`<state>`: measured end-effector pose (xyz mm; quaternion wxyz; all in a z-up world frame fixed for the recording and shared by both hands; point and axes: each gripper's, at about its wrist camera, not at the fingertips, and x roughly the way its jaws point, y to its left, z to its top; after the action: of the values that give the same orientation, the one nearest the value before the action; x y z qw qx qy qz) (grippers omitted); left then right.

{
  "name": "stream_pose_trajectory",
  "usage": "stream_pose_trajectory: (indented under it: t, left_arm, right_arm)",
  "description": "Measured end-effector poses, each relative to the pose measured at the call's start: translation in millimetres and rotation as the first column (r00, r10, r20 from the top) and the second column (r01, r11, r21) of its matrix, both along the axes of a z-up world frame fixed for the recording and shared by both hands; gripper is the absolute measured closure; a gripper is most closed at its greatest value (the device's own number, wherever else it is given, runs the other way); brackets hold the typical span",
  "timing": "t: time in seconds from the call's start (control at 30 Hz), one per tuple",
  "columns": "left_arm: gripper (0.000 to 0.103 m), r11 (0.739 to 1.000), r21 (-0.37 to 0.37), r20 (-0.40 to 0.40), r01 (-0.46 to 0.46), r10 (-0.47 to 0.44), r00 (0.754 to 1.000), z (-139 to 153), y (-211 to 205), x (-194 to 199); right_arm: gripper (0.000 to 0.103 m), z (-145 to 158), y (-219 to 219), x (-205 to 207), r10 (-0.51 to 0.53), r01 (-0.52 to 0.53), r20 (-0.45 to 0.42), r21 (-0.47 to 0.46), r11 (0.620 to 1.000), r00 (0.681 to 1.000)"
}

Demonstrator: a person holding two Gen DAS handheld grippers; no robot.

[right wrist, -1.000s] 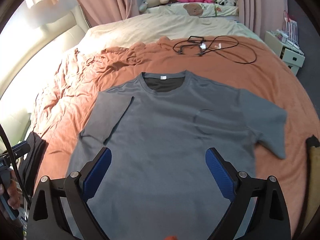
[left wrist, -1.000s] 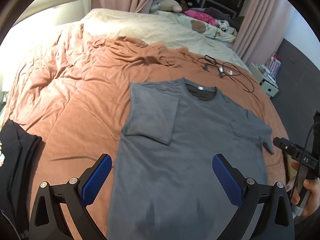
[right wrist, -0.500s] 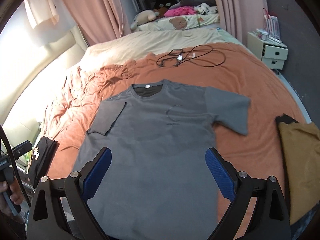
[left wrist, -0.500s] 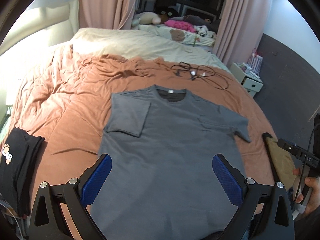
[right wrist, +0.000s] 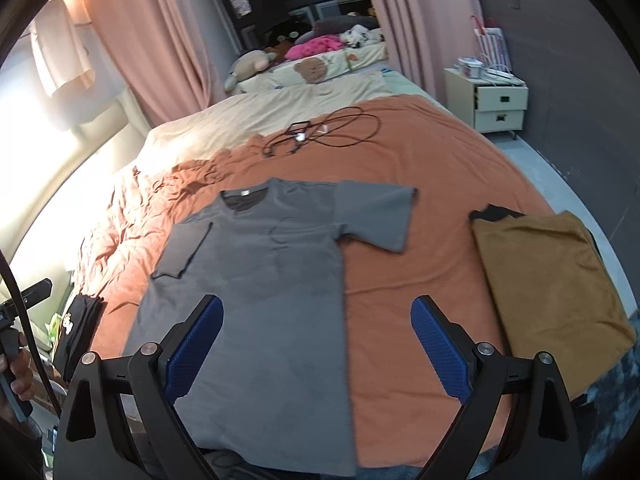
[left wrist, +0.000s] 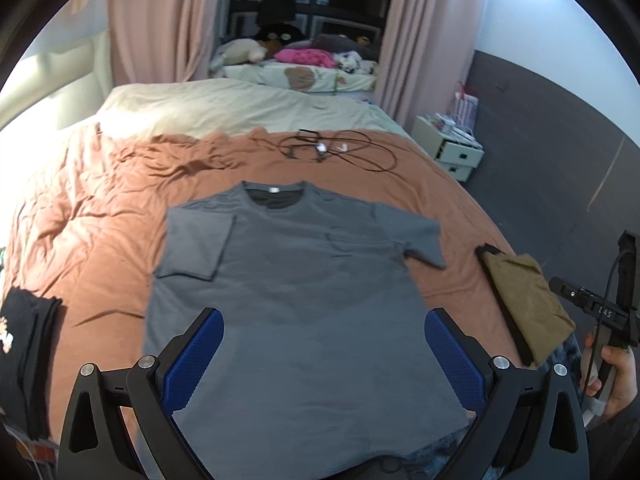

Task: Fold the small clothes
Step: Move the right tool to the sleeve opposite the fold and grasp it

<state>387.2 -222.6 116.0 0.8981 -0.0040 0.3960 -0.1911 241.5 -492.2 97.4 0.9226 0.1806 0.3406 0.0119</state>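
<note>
Grey T-shirt (left wrist: 304, 304) lies flat — collar far, hem near.

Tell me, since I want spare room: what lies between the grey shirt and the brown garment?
Only bare orange bedspread lies between the grey shirt and brown garment, clearest in the right wrist view.

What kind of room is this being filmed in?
Most likely a bedroom in a home. A grey T-shirt lies spread on a big bed with a rust-orange cover, soft toys sit piled beyond it, and a small drawer unit stands beside it, near pink curtains.
</note>
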Motion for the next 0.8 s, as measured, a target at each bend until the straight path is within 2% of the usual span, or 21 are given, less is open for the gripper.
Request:
stream_pose_trajectory:
  t: [0.23,0.33,0.37,0.43,0.53,0.6,0.67,0.8]
  left_arm:
    - [0.002,0.998,-0.006,0.0,0.059,-0.059,0.998,-6,-43,14]
    - [0.002,0.995,-0.017,0.004,0.101,-0.101,0.995,-11,-62,26]
    - [0.002,0.994,-0.017,0.002,0.11,-0.11,0.994,-14,-67,31]
    - [0.002,0.992,-0.024,0.001,0.123,-0.123,0.992,-19,-77,43]
    - [0.009,0.99,-0.044,-0.008,0.135,-0.135,0.991,-30,-89,63]
    - [0.018,0.99,-0.048,-0.026,0.135,-0.137,0.99,-39,-97,77]
    - [0.024,0.989,-0.056,-0.046,0.138,-0.141,0.989,-50,-104,96]
    - [0.031,0.989,-0.055,-0.066,0.14,-0.144,0.987,-69,-113,125]
  right_arm:
    - [0.009,-17,-33,10,-0.043,0.044,-0.023,0.046,0.998,0.999]
    - [0.022,-27,-46,25,-0.058,0.061,-0.045,0.065,0.996,0.997]
    - [0.029,-32,-50,32,-0.065,0.069,-0.053,0.073,0.995,0.996]
    - [0.034,-41,-62,47,-0.077,0.083,-0.063,0.096,0.992,0.995]
    - [0.039,-54,-72,69,-0.091,0.101,-0.074,0.134,0.986,0.993]
    - [0.044,-64,-76,84,-0.093,0.105,-0.086,0.157,0.982,0.992]
    - [0.047,-75,-79,104,-0.09,0.107,-0.101,0.175,0.979,0.991]
    - [0.047,-94,-89,138,-0.085,0.109,-0.125,0.199,0.974,0.988]
